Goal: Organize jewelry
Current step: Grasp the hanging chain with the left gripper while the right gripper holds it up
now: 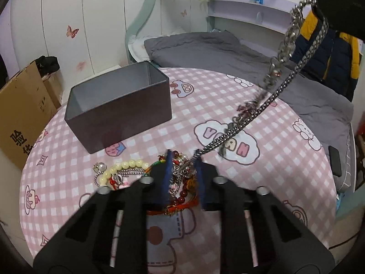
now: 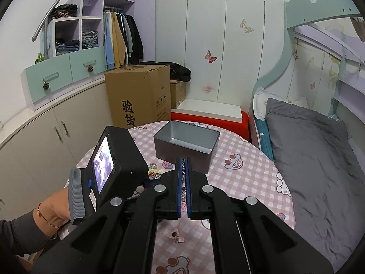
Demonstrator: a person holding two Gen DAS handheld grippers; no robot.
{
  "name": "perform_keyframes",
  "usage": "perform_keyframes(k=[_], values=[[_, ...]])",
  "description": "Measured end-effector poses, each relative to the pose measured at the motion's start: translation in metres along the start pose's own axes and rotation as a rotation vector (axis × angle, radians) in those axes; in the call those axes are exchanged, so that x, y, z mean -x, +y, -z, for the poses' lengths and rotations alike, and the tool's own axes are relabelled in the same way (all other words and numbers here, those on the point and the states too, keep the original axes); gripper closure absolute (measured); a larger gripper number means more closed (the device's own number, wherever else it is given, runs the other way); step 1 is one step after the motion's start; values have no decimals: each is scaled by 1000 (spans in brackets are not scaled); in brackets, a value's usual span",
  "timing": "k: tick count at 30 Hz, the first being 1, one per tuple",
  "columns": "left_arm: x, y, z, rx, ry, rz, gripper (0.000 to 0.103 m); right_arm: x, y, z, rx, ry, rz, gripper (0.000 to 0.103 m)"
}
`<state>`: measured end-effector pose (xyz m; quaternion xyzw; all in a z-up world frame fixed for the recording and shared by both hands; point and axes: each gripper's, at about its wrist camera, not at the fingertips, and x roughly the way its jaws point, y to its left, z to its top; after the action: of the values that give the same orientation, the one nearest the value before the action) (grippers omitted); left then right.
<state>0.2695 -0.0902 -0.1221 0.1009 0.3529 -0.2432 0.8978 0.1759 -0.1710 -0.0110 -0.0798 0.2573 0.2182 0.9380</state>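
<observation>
At far left a cardboard box point(image 1: 25, 114) stands off the table; next, on the pink checked tablecloth point(image 1: 285, 182), sits the open grey tin point(image 1: 118, 111), which looks empty; it lies ahead and to the left of my left tongs point(image 1: 183, 178). Those tongs stand partly open, straddling the heap of jewelry point(image 1: 180, 182), pearl beads point(image 1: 123, 166) trailing off its left side; I cannot tell whether they grip anything. From the heap a silver chain point(image 1: 269, 100) runs up and to the right, its long axis slanting toward the upper right corner, where my right tongs point(image 2: 182, 182) have it pinched between nearly closed blue pads point(image 2: 188, 182); its lower end sits right at the heap, by my left tongs' tips. From the right wrist view the tin sits just beyond my right tongs' tips, slightly lower; so my right hand is the one placed to carry the chain forward over the tin.
</observation>
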Motion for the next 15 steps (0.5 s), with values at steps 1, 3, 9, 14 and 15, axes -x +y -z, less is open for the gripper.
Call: perform_keyframes(k=[1,3,9,14,15], values=[[3,3,-2,13,-8,14,92,0,-1,0,-3,-1,-4,102],[8,11,-8,38,-25,11,96,2,-2,0,-10,-8,-13,102],[41,37,-23,101,-115,-18,97,6,-2,-7,-16,-22,-22,102],[65,55,-34,127,-154,-37,97,1,-5,-22,-26,-31,-35,102],[70,59,-37,134,-163,-30,97,0,-6,-26,-26,-34,-36,102]])
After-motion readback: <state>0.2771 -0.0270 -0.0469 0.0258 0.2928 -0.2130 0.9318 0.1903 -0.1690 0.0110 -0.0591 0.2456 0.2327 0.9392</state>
